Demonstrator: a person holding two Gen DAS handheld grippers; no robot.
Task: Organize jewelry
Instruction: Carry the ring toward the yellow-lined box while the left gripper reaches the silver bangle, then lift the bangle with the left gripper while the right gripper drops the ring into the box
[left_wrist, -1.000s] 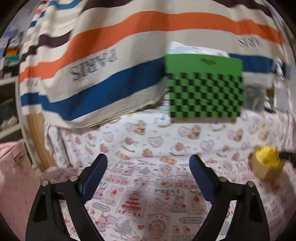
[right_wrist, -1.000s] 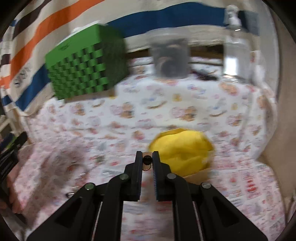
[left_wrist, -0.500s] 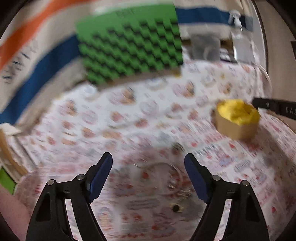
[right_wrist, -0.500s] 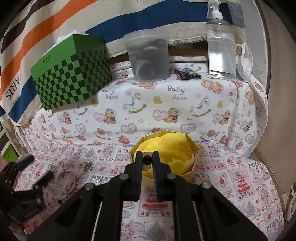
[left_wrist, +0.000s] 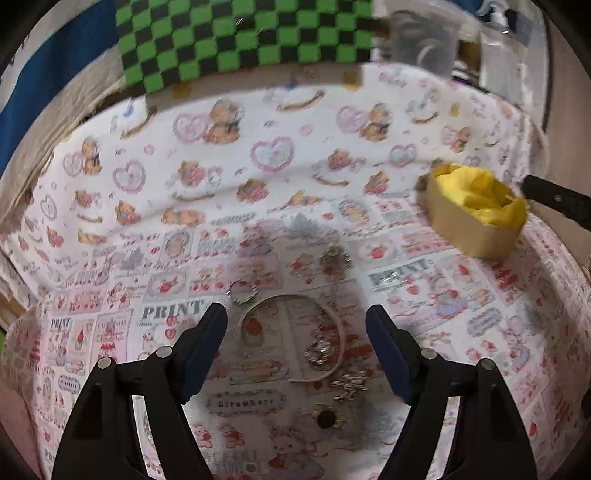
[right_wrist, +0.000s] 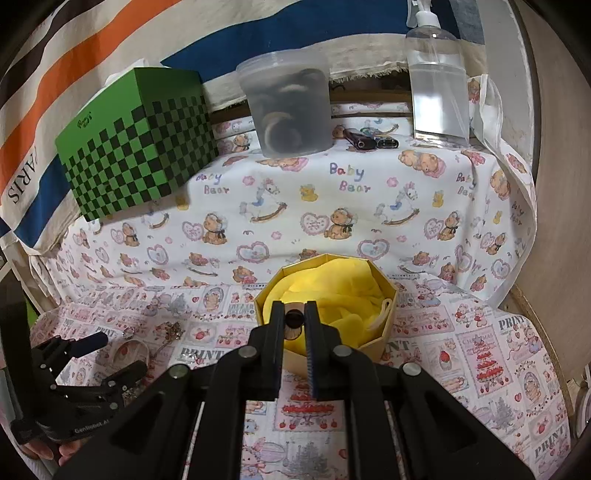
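Right gripper (right_wrist: 294, 320) clamped on a small round dark piece (right_wrist: 294, 317), probably an earring or stud, held over the near rim of the yellow-lined box (right_wrist: 384, 334). Left gripper (left_wrist: 295, 325) with fingers wide apart, low over the loose jewelry on the printed cloth (left_wrist: 480, 332), holding nothing.

Box sits toward the right side of the cloth, well apart from the pile. Pile toward the near-left edge: thin bangle (left_wrist: 334, 321) between the left fingers, hoop earring (left_wrist: 242, 291) just beyond it, sparkly cluster (left_wrist: 335, 257) farther out, flower-shaped stud (left_wrist: 327, 417) nearest the camera, two more small glittery bits touching or just beside the bangle.

Step in hand, as judged: drop the held piece into the box, then pick the next from the pile.
- Move right tip forward past the rim, over the yellow lining, before releasing; over the rim now, so risk of bouncing out.
- Release low, onto the soft lining.
- For the left: centre on one piece only; the bangle overlaps the small bits, easy to snag two.
- Close across the bangle's thin band, not around the ring.

Left view slightly blurred; fine detail unclear.
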